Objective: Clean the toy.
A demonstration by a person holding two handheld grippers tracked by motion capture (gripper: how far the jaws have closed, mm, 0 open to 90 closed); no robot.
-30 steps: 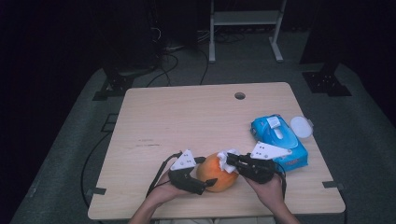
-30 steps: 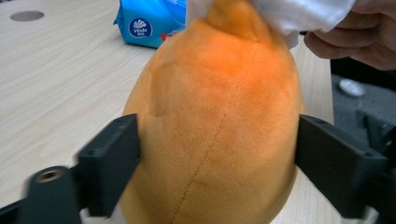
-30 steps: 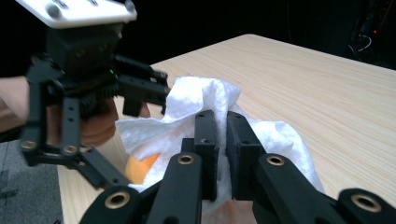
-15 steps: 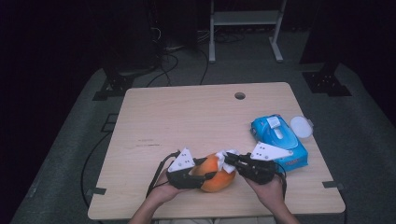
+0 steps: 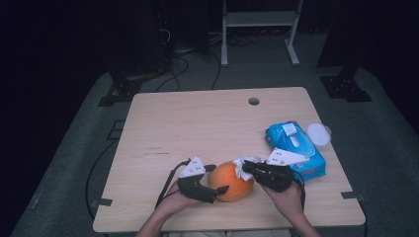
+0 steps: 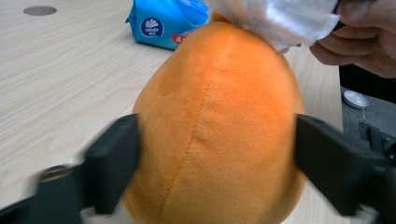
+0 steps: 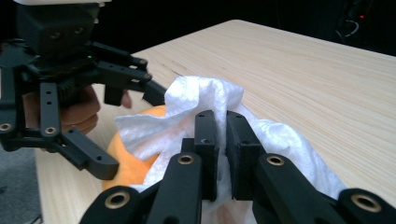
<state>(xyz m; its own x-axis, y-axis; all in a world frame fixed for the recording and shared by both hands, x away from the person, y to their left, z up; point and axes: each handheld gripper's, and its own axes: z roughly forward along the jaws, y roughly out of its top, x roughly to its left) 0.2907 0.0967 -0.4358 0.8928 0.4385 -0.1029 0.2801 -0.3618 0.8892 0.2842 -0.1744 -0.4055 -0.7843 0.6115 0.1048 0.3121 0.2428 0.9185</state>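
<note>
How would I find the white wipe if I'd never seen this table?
Go to the wooden table's near edge, to the orange plush toy. The crumpled white wipe lies on the toy's top, pinched in the right gripper. Unlike the blue wipes pack behind it, it is loose, white and wrinkled.

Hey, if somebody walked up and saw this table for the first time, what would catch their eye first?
Most striking is the round orange plush toy near the front edge of the pale wooden table, sitting between the jaws of the left gripper, which have just been opening. On its top, the right gripper pinches a crumpled white wipe against it. Behind the right hand, toward the table's right edge, lies a blue pack of wipes.
</note>
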